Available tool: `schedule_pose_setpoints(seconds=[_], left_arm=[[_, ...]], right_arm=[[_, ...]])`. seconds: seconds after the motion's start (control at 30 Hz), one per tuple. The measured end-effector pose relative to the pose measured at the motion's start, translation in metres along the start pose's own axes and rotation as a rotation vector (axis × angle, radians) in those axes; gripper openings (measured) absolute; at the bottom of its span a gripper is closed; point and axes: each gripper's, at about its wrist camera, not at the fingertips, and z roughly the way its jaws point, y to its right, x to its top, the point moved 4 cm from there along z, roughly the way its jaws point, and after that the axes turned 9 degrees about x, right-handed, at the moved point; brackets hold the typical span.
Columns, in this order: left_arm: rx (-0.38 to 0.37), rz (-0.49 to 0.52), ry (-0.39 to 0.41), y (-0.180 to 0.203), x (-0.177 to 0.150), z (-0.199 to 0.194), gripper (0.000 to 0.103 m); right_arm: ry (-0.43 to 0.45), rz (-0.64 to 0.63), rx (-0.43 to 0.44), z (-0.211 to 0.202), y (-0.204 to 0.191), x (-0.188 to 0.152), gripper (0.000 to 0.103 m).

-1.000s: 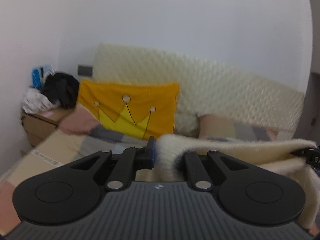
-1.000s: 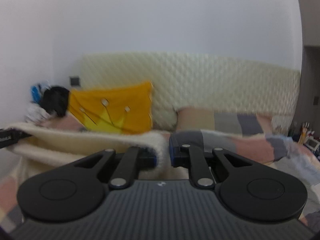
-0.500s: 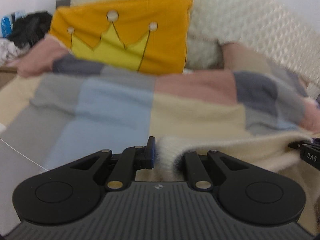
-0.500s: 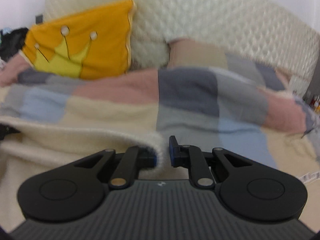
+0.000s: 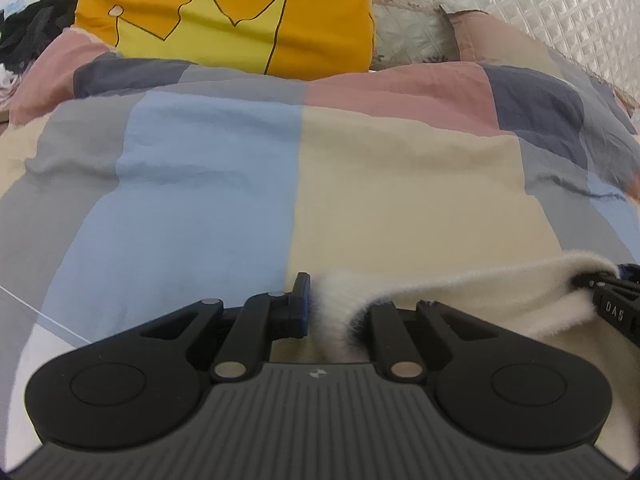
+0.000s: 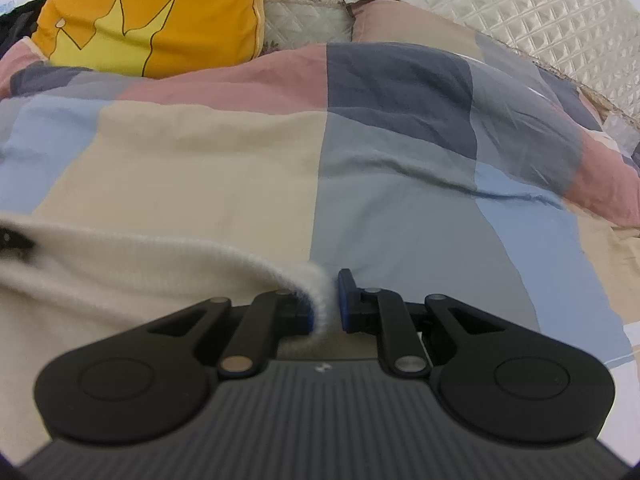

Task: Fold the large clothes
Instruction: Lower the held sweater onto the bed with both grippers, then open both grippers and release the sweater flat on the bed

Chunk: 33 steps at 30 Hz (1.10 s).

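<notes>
A cream fuzzy garment (image 5: pixel 480 300) hangs between my two grippers over the bed. My left gripper (image 5: pixel 332 308) is shut on one corner of it; the cloth drapes over the right finger. My right gripper (image 6: pixel 325 304) is shut on the other corner of the garment (image 6: pixel 120 280), which stretches away to the left. The right gripper's tip shows at the right edge of the left wrist view (image 5: pixel 616 308). The left gripper's tip shows at the left edge of the right wrist view (image 6: pixel 12 240). The garment's lower part is hidden below the grippers.
A patchwork duvet (image 5: pixel 320 168) in blue, cream, pink and grey covers the bed (image 6: pixel 400 160). An orange pillow with a yellow crown (image 5: pixel 228 16) leans on the quilted cream headboard (image 6: pixel 500 4). Dark clothes (image 5: pixel 32 28) pile at far left.
Both grippers have tilted down and moved toward the bed with the garment held between them; the view went from the wall and headboard to the duvet close below.
</notes>
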Motion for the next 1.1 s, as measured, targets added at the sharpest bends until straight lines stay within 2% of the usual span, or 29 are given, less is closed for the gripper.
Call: schedule_pose_setpoints(seconds=[0.03, 0.1, 0.17, 0.23, 0.27, 0.33, 0.37, 0.4, 0.47, 0.67, 0.77, 0.9, 1.1], left_arm=[[-0.001, 0.007, -0.005, 0.001, 0.002, -0.005, 0.013], [0.012, 0.012, -0.031, 0.000, 0.006, -0.010, 0.025], [0.038, -0.010, -0.041, -0.006, 0.012, -0.017, 0.053], [0.046, -0.006, -0.063, -0.011, 0.017, -0.022, 0.065], [0.041, 0.006, -0.071, -0.013, 0.020, -0.027, 0.068], [0.050, 0.014, -0.057, -0.016, 0.023, -0.039, 0.076], [0.054, 0.019, -0.051, -0.017, 0.024, -0.047, 0.082], [0.046, 0.032, -0.054, -0.016, 0.024, -0.056, 0.084], [0.024, 0.057, -0.061, -0.012, 0.022, -0.070, 0.084], [0.004, 0.079, -0.031, 0.000, 0.011, -0.128, 0.086], [-0.052, 0.040, -0.057, 0.001, 0.004, -0.153, 0.087], [-0.044, -0.012, -0.060, -0.006, -0.002, -0.180, 0.087], [-0.022, -0.026, -0.040, -0.006, -0.009, -0.203, 0.087]], right_arm=[[-0.004, 0.017, 0.011, -0.002, 0.002, 0.002, 0.014], [-0.001, 0.054, 0.033, -0.008, 0.006, 0.007, 0.015], [0.002, 0.062, 0.046, -0.018, 0.006, 0.012, 0.016], [-0.003, 0.051, 0.051, -0.027, 0.004, 0.016, 0.019], [-0.007, 0.044, 0.052, -0.033, 0.003, 0.017, 0.025], [-0.007, 0.038, 0.043, -0.043, 0.003, 0.020, 0.042], [-0.003, 0.043, 0.049, -0.050, 0.003, 0.021, 0.061], [0.005, 0.050, 0.066, -0.056, 0.004, 0.021, 0.079], [0.014, 0.048, 0.102, -0.071, 0.003, 0.022, 0.087], [0.034, 0.006, 0.146, -0.119, -0.013, 0.022, 0.087], [0.044, 0.005, 0.190, -0.144, -0.021, 0.024, 0.087], [0.081, -0.007, 0.200, -0.174, -0.029, 0.022, 0.087], [0.069, 0.030, 0.312, -0.191, -0.047, -0.004, 0.087]])
